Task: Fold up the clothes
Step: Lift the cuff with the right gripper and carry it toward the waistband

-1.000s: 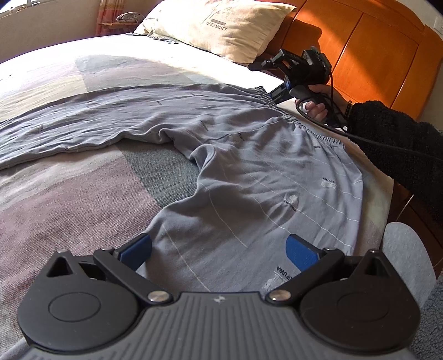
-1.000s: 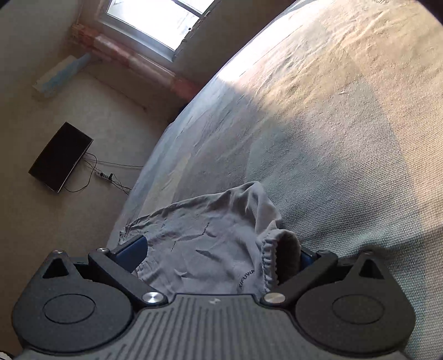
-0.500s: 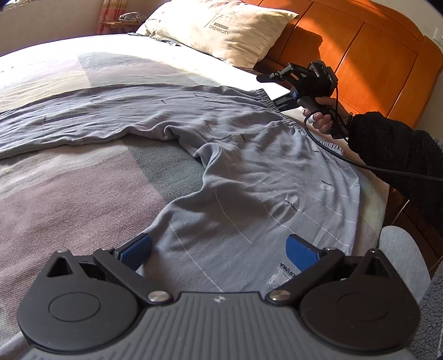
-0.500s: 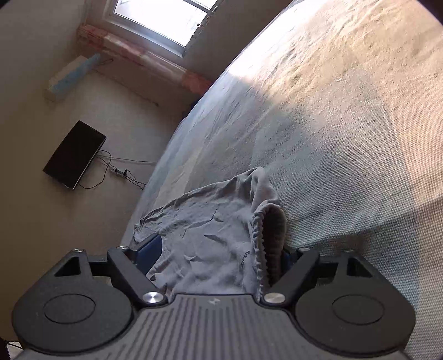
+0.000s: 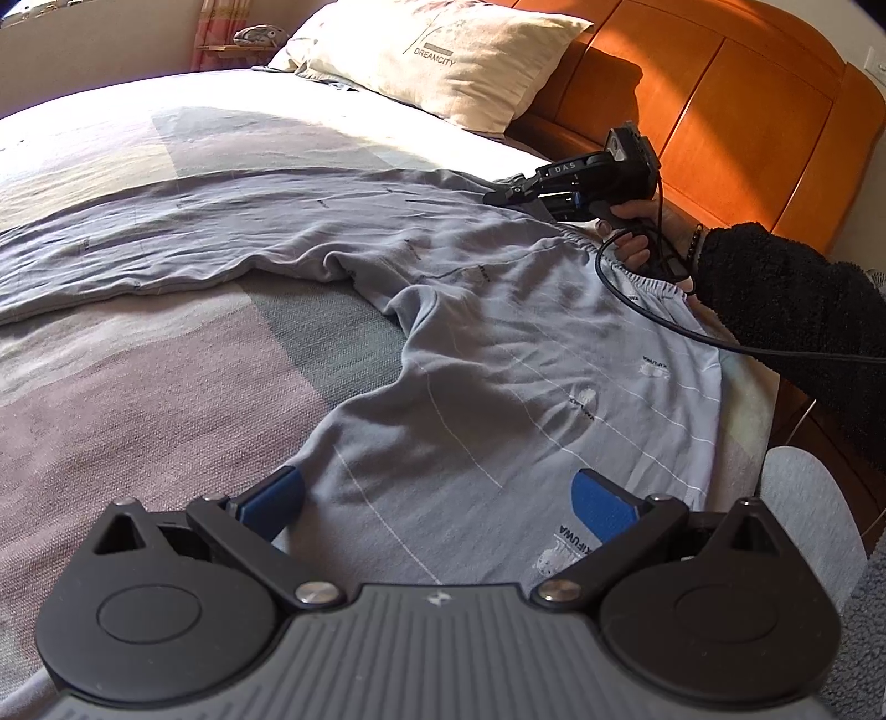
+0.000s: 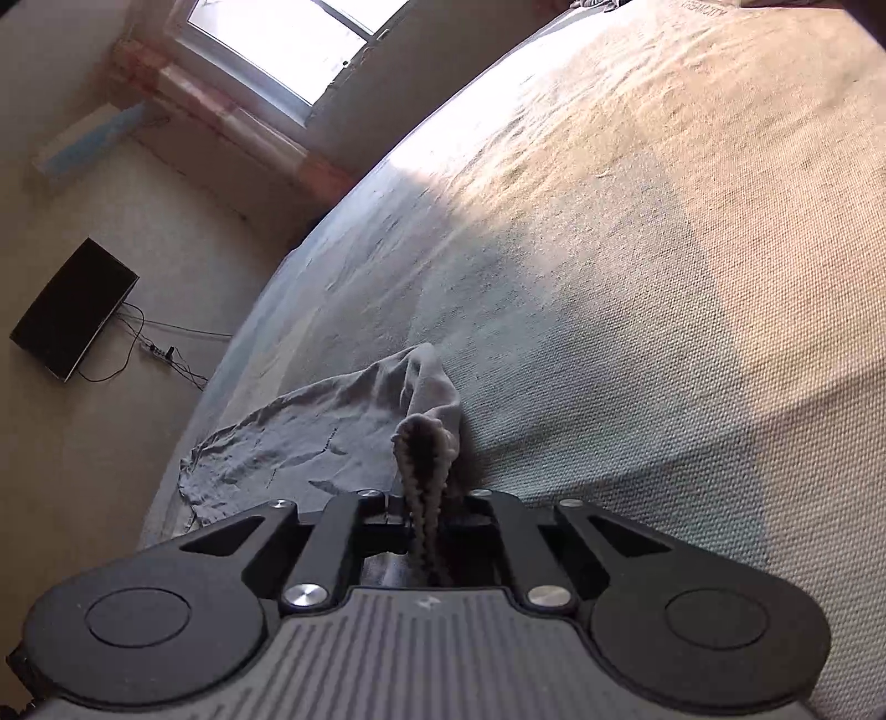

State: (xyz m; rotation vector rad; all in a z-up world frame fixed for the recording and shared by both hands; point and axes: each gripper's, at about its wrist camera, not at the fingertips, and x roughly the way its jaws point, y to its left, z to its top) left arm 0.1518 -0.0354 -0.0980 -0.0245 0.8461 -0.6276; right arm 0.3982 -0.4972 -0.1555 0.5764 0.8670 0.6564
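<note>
Grey pyjama trousers point(image 5: 476, 354) lie spread on the bed, one leg stretching far left, the other running toward my left gripper. My left gripper point(image 5: 437, 498) is open, its blue fingers on either side of the near trouser leg, low over the cloth. My right gripper point(image 5: 515, 195) is at the far end of the elastic waistband point(image 5: 642, 282), near the headboard. In the right wrist view the right gripper point(image 6: 426, 520) is shut on the gathered waistband point(image 6: 423, 443), and the trousers point(image 6: 310, 437) trail away to the left.
A cream pillow point(image 5: 443, 55) lies at the head of the bed against the orange wooden headboard point(image 5: 747, 122). The bed edge runs along the right. The right wrist view shows the floor, a black flat panel point(image 6: 72, 315) with cables and a window point(image 6: 299, 44).
The right gripper's jaws have closed on the waistband, which they straddled open before. It has dropped lower onto the cloth. The left gripper has stayed open over the near leg.
</note>
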